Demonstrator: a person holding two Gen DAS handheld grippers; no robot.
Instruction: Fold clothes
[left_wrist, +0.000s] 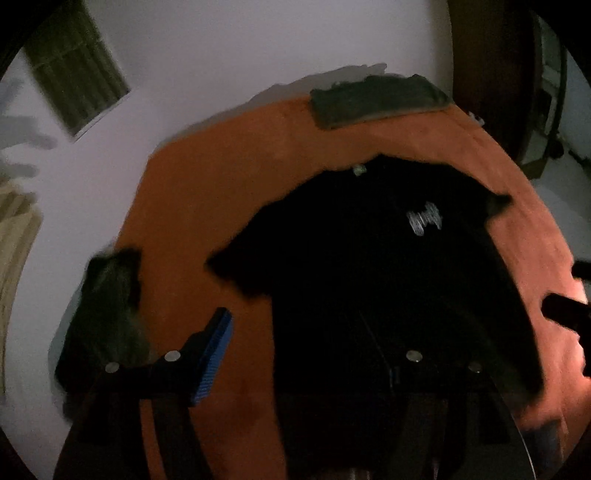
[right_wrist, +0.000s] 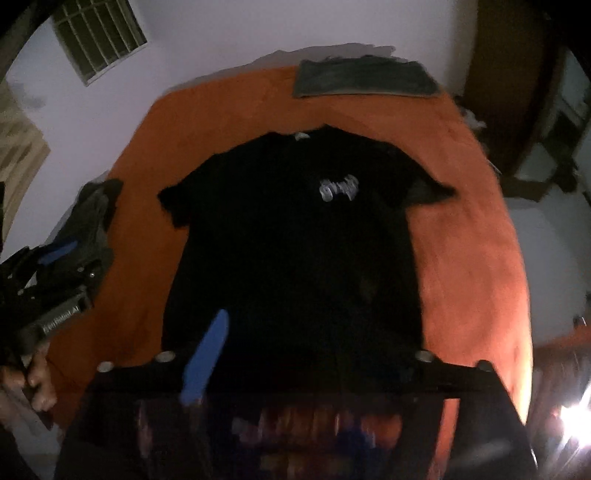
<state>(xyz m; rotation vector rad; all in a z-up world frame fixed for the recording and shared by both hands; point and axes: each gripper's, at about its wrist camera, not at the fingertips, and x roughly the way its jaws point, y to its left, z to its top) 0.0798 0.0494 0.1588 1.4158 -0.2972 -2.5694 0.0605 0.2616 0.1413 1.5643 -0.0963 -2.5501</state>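
A black T-shirt (left_wrist: 373, 266) (right_wrist: 295, 243) with a pale chest print lies spread flat, front up, on the orange bed cover (left_wrist: 207, 192) (right_wrist: 469, 258). My left gripper (left_wrist: 310, 362) is open over the shirt's lower left edge. Its blue left pad (left_wrist: 218, 354) is over the bare cover, and its right finger is lost against the dark cloth. My right gripper (right_wrist: 314, 362) is open above the shirt's hem, with its blue pad (right_wrist: 207, 358) over the fabric. The right wrist view also shows the left gripper (right_wrist: 55, 266) at the bed's left side, held by a hand (right_wrist: 37, 376).
A folded grey-green garment (left_wrist: 376, 99) (right_wrist: 365, 79) lies at the far edge of the bed. A dark heap of clothes (left_wrist: 107, 314) (right_wrist: 96, 214) sits on the left edge. White walls surround the bed and a brown door (right_wrist: 513, 92) stands at the far right. The frames are dim and blurred.
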